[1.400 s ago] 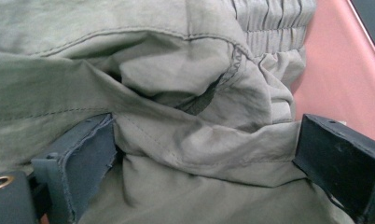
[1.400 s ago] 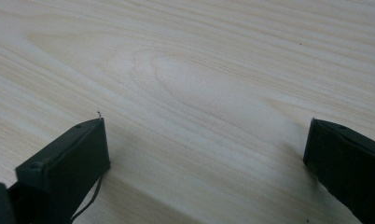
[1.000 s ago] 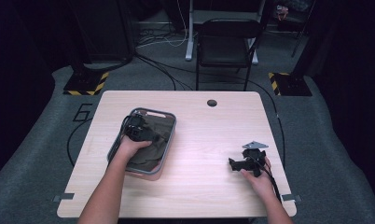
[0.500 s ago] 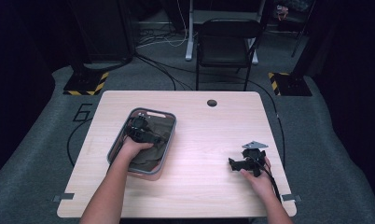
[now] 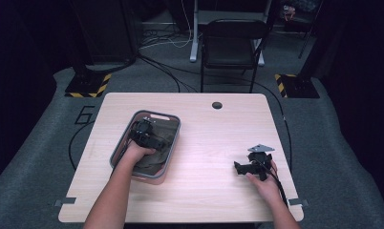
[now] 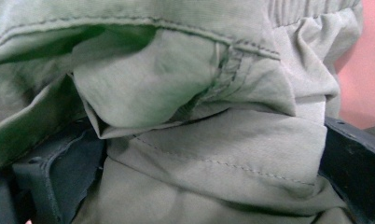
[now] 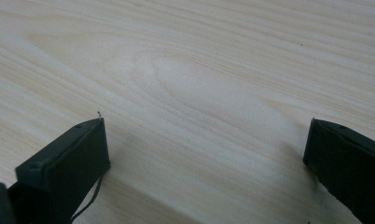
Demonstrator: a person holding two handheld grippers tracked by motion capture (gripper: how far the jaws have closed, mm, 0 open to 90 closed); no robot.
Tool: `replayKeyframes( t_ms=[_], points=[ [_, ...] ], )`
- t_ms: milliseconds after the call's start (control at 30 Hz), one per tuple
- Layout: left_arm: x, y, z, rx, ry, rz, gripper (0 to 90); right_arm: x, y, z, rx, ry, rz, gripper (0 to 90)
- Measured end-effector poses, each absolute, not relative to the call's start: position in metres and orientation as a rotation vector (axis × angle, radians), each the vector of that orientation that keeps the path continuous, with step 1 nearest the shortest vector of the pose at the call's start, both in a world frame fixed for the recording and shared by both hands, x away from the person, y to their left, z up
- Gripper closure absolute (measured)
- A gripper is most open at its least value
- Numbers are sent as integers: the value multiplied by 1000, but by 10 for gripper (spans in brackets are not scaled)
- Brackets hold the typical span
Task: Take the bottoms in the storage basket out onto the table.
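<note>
An olive-green garment [image 5: 164,139] lies bunched inside a grey bin [image 5: 176,136] on the left half of the wooden table [image 5: 209,143]. My left gripper [image 5: 143,130] is down inside the bin, pressed into the cloth. In the left gripper view the folded fabric [image 6: 195,93] with stitched seams bulges between the two jaws, which stand wide apart, so the left gripper [image 6: 206,182] is open. My right gripper [image 5: 241,168] rests low over bare table at the right, pointing left. Its jaws are spread, and the right gripper [image 7: 206,158] has nothing but wood between them.
The bin's pinkish inner wall [image 6: 365,70] shows beside the cloth. A round cable hole [image 5: 217,105] sits near the table's far edge. A black chair [image 5: 230,45] and cables stand on the floor beyond the table. Bare tabletop lies between the bin and the right gripper.
My left gripper has shifted slightly and settled lower into the cloth in the bin. The right gripper has stayed where it was.
</note>
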State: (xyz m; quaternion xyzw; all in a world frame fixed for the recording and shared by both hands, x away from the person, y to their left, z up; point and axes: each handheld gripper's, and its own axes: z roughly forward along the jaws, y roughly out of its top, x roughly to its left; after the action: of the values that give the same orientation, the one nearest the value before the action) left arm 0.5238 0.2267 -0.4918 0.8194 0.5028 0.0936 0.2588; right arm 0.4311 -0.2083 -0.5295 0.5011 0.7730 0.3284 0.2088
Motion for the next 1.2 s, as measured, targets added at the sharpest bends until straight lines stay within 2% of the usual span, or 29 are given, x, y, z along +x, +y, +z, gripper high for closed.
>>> replayKeyframes(
  t_ms=[200, 567, 1067, 1200],
  points=[
    [523, 226, -493, 2248, 1364, 288, 29, 431, -208, -530, 1394, 2151, 913, 0],
    [520, 224, -491, 2298, 1355, 348, 171, 431, -208, -530, 1394, 2150, 914, 0],
    [516, 223, -485, 2334, 1305, 365, 487, 431, -208, -530, 1394, 2150, 914, 0],
    [515, 223, -484, 2328, 1310, 371, 539, 431, -208, -530, 1394, 2151, 914, 0]
  ],
)
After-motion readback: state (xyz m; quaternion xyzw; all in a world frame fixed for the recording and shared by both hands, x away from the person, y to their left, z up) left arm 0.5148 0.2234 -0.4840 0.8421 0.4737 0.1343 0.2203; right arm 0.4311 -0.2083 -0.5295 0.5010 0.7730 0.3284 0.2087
